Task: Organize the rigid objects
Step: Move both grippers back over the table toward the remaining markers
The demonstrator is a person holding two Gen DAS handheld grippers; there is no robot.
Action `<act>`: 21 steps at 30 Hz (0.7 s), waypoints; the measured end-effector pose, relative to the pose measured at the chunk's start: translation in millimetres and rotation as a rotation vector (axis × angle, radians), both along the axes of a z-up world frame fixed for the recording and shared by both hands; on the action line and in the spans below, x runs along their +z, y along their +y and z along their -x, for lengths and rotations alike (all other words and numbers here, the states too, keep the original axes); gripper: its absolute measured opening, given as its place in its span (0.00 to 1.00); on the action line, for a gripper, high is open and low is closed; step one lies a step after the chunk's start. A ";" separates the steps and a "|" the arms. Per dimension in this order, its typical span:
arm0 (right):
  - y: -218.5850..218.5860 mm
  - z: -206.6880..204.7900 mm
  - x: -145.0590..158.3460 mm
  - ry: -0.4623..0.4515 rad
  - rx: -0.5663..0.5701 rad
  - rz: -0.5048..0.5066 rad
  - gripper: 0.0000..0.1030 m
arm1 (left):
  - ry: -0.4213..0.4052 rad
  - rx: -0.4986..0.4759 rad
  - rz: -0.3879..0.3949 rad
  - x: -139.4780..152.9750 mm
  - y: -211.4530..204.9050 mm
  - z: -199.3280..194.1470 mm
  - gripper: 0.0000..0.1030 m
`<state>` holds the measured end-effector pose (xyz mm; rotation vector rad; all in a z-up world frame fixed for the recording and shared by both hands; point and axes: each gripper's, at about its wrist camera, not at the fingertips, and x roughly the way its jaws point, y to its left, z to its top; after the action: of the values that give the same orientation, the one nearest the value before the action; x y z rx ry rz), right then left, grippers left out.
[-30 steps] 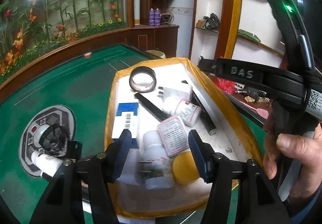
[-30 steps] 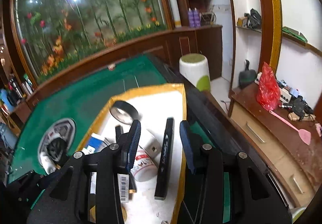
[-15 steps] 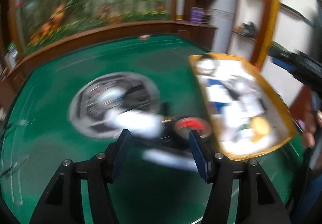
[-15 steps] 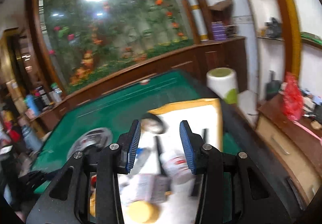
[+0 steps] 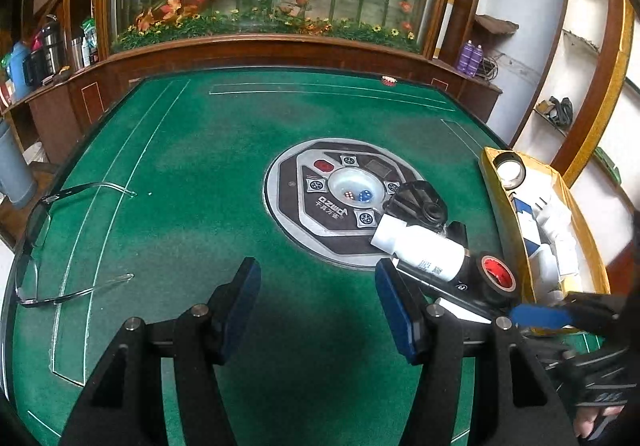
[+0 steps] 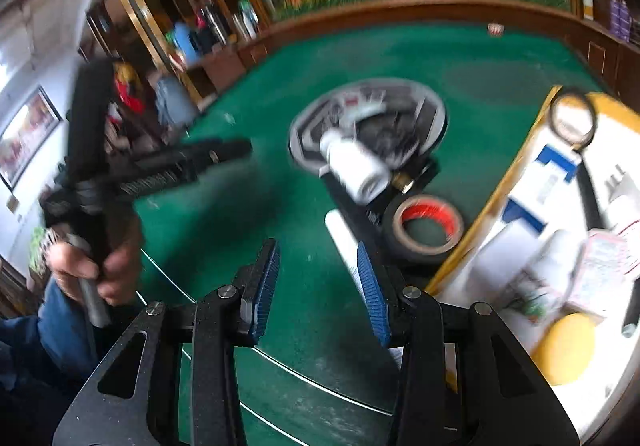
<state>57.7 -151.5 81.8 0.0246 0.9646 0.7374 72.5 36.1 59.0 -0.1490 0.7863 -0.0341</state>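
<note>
Between picks: both grippers hovering empty over the green table [image 5: 192,165].

I am holding the left gripper [image 5: 316,304] and right gripper [image 6: 318,286] spread wide, gripping nothing. Loose items are lying beside the yellow-rimmed tray [image 5: 494,181]: a white bottle [image 5: 420,246] on its side, touching a black-and-red tape roll [image 5: 496,276]. Sorting looks partly done; next, I judge, I am needing to line one gripper's jaws across the bottle's body.

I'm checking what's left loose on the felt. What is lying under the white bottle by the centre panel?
The white bottle lies across a long black bar, beside the red-cored tape roll. A black object sits behind it. How far the bar runs beneath is hidden.
</note>
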 end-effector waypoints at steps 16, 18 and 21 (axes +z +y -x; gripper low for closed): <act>49.6 -18.9 -28.0 -0.084 0.005 0.399 0.42 | -0.024 0.004 0.057 7.5 22.3 7.2 0.58; 48.5 -17.1 -25.6 -0.023 0.020 0.318 0.44 | -0.027 0.006 0.059 8.3 23.7 8.3 0.58; 50.8 -3.8 -22.3 0.009 0.008 0.273 0.50 | -0.029 0.006 0.063 9.0 24.9 9.2 0.58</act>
<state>61.4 -100.8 59.4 -0.2152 1.0680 0.6084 63.3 61.0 68.0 -0.2099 0.7563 -0.0548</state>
